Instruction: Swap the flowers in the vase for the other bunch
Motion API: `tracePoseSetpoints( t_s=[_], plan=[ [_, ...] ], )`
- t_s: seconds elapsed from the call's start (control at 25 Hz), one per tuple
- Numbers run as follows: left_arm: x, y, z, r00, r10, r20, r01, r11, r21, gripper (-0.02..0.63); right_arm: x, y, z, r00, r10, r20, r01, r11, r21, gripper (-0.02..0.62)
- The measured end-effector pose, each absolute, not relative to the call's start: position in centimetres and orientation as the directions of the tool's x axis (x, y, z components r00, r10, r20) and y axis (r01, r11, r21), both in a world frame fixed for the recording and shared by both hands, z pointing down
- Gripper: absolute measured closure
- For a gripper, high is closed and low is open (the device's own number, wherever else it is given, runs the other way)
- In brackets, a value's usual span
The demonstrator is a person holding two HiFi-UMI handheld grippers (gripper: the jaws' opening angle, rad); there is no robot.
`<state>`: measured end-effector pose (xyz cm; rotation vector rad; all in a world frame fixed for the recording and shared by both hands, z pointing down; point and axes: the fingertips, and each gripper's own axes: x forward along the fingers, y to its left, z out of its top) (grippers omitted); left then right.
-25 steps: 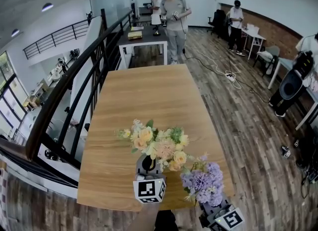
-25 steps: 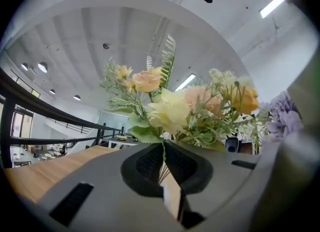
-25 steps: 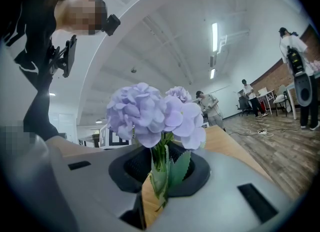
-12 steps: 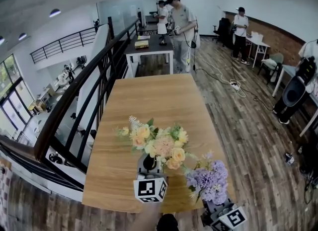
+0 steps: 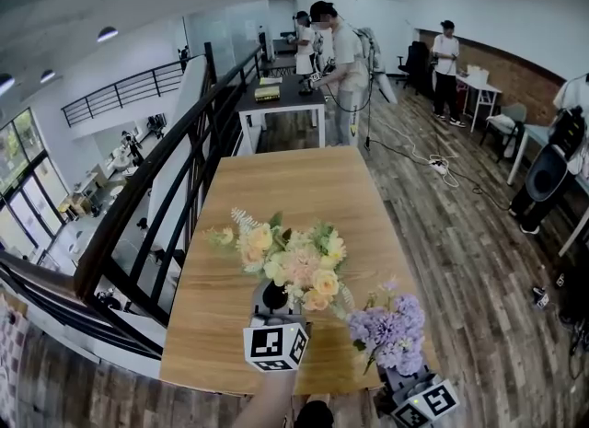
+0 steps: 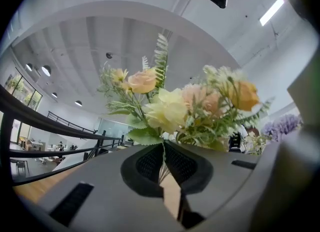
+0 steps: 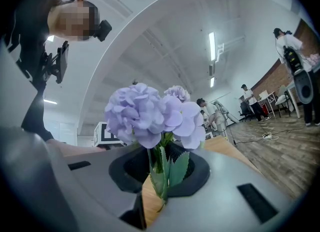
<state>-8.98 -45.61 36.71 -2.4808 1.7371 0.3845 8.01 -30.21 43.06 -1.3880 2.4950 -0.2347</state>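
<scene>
Quick count: two bunches, two grippers, one wooden surface (image 5: 285,187). The yellow bunch (image 5: 290,260) has its thin stems pinched between the jaws of the left gripper (image 6: 162,171), which are closed tight on them, blooms fanning out above. The purple bunch (image 5: 388,329) is clamped by its green stem and leaves in the right gripper (image 7: 160,181), jaws nearly together. Both bunches sit over the near end of the surface, purple to the right of yellow and close to the near edge. There's a dark shape (image 5: 271,299) right under the yellow blooms, can't tell if that's the vase. A black railing (image 5: 166,168) runs along the left, a dark table (image 5: 281,95) stands beyond the far end, and three people (image 5: 345,44) are standing back there. Nothing is between the bunches.
</scene>
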Motion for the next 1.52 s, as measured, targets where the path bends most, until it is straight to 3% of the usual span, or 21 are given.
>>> tracePoseSetpoints(
  t_s=[0.8, 1.52],
  plan=[
    [-13.2, -45.0, 34.5, 0.249, -0.922, -0.297, -0.947, -0.296, 0.125, 0.594, 6.2, -31.4, 42.4, -0.542, -0.824, -0.165, -0.767, 0.565, -0.304, 0.525],
    [-18.4, -40.4, 37.5, 0.153, -0.957, -0.246, -0.970, -0.193, 0.146, 0.594, 3.5, -31.7, 43.3, -0.611, -0.777, -0.153, -0.709, 0.623, -0.330, 0.525]
  ],
)
